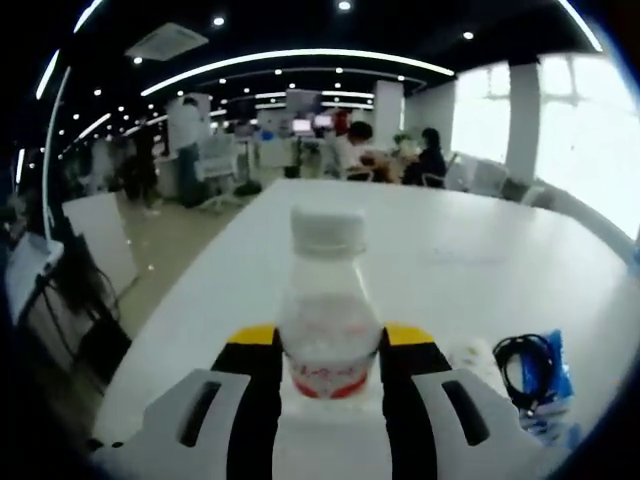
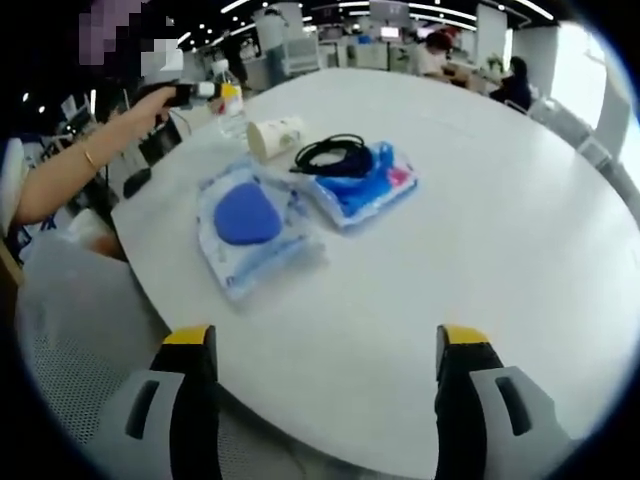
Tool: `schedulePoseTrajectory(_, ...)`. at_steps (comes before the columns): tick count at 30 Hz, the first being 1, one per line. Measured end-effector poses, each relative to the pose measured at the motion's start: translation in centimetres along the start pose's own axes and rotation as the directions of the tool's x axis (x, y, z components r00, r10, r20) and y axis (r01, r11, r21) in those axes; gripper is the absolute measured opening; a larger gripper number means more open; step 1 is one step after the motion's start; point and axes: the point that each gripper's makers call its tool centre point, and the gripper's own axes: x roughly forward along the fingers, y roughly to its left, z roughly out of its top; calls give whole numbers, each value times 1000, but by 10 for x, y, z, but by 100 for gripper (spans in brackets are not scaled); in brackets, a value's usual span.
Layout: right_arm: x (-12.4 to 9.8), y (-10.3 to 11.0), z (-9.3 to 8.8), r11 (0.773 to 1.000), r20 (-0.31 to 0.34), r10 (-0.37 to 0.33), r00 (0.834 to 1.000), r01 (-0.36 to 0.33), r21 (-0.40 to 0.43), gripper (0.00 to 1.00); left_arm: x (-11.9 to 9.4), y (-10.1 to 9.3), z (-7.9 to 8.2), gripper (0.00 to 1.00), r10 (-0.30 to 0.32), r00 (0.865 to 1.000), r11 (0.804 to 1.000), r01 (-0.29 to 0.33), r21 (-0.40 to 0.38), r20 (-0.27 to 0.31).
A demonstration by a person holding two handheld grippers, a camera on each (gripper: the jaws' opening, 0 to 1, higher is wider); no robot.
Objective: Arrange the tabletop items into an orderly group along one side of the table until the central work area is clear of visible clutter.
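Note:
A clear plastic water bottle (image 1: 328, 320) with a white cap and red label stands upright on the white table (image 1: 450, 250), and my left gripper (image 1: 330, 340) is shut on it. In the right gripper view the same bottle (image 2: 230, 108) sits near the table's far left edge, with a hand holding the left gripper (image 2: 190, 92) against it. My right gripper (image 2: 325, 345) hangs open over the near table edge, nothing between its jaws. Ahead lie a clear bag with a blue pouch (image 2: 250, 215), a coiled black cable (image 2: 335, 155) on a blue packet (image 2: 375, 185), and a tipped paper cup (image 2: 272, 135).
The cable (image 1: 525, 362) and blue packet (image 1: 555, 385) lie just right of the bottle in the left gripper view. The white table (image 2: 500, 230) stretches bare to the right and far side. People sit at desks in the office behind, and a person's arm (image 2: 60, 180) reaches in.

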Motion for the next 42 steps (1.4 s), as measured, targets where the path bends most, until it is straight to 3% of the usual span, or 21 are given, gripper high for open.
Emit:
schedulePoseTrajectory(1, 0, 0, 0, 1000, -1, -2, 1000, 2, 0, 89, 1, -1, -2, 35, -4, 1000, 1000, 4, 5, -3)
schedulePoseTrajectory(2, 0, -1, 0, 1000, 0, -3, 1000, 3, 2, 89, 1, -1, 3, 35, -4, 999, 1000, 4, -4, 37)
schedulePoseTrajectory(3, 0, -1, 0, 1000, 1, -4, 1000, 4, 6, 89, -4, -2, -2, 35, -3, 1000, 1000, 3, 6, 9)
schedulePoseTrajectory(7, 0, -1, 2, 1000, 12, -5, 1000, 5, 10, 90, -8, -8, -3, 36, -17, 1000, 999, 16, 49, 16)
schedulePoseTrajectory(18, -1, -1, 2, 1000, 12, -9, 1000, 9, 7, 89, -5, -7, -4, 36, -14, 1000, 999, 13, 47, 22)
schedulePoseTrajectory(23, 0, 0, 1, 1000, 5, -7, 1000, 7, 2, 89, -3, -5, -4, 36, 12, 999, 1000, -13, 5, 30)
schedulePoseTrajectory(31, -1, 0, 1, 1000, 7, -5, 1000, 5, 0, 89, -2, -6, -5, 37, 16, 1000, 999, -17, 36, 20)
schedulePoseTrajectory(35, -1, 1, 3, 1000, 14, -4, 1000, 4, 0, 90, -3, -1, -2, 51, 32, 999, 998, -33, 60, 27)
schedulePoseTrajectory(39, -3, 0, 7, 1000, 36, -3, 999, 2, 13, 90, -7, 0, 0, 57, 12, 1000, 998, -14, 62, 25)
schedulePoseTrajectory(42, -4, 0, 9, 1000, 46, -4, 999, 3, 13, 90, -11, -6, -2, 63, -45, 999, 996, 44, 77, 10)
